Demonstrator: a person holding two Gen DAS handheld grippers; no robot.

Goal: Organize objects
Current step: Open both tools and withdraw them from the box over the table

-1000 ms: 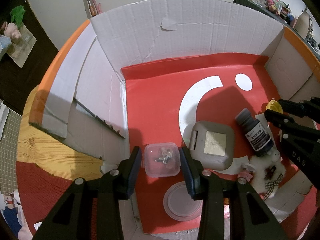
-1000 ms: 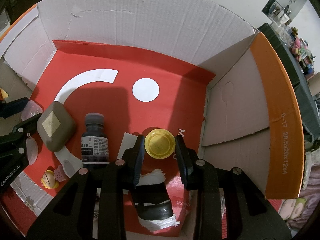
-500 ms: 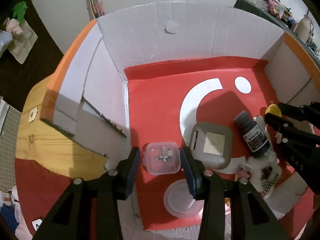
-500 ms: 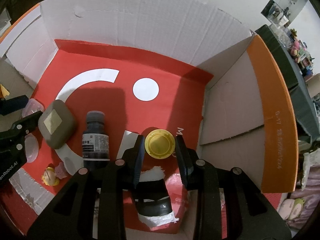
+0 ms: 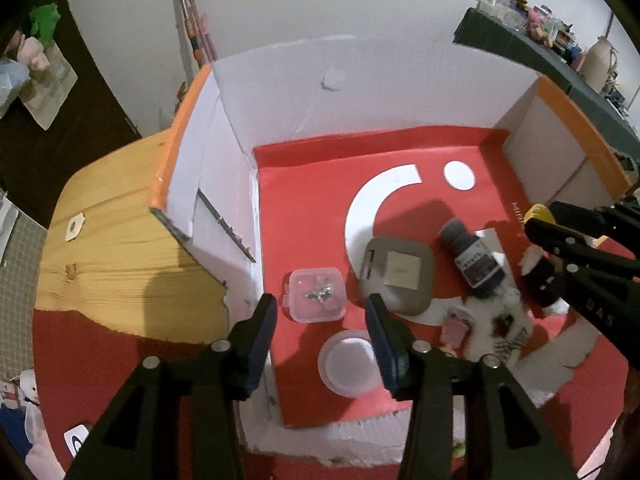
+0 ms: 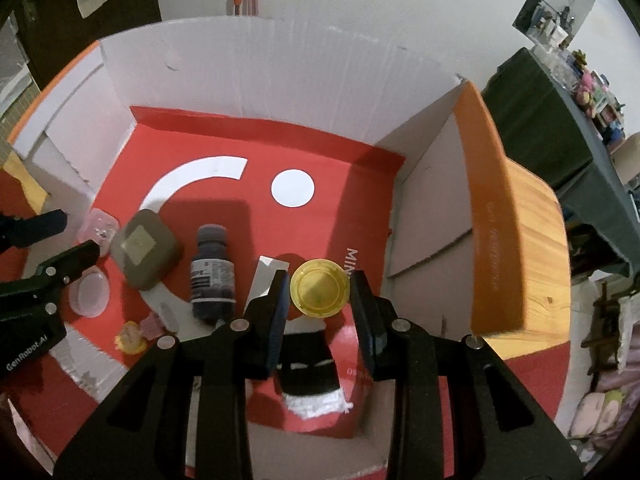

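My left gripper (image 5: 320, 312) hangs over a small clear plastic box (image 5: 314, 296) that lies on the red floor of a cardboard carton (image 5: 360, 92). Its jaws are opening and the pads stand clear of the box, with nothing between them. My right gripper (image 6: 318, 292) is shut on a yellow-capped bottle (image 6: 319, 288), whose black and white body hangs below the pads. In the left wrist view that right gripper (image 5: 536, 226) and the yellow cap (image 5: 538, 213) show at the right edge. The left gripper (image 6: 76, 234) shows at the left of the right wrist view.
On the carton floor lie a grey square case (image 5: 396, 276), a dark bottle (image 5: 476, 264), a round clear lid (image 5: 348, 362), a white plush with a checked bow (image 5: 504, 328) and a small doll (image 6: 130, 336). Carton walls rise on all sides. A wooden table (image 5: 120, 264) shows outside.
My left jaws have spread wider and lifted back from the clear box, which stays on the floor. The right gripper has risen a little, still holding the yellow-capped bottle.
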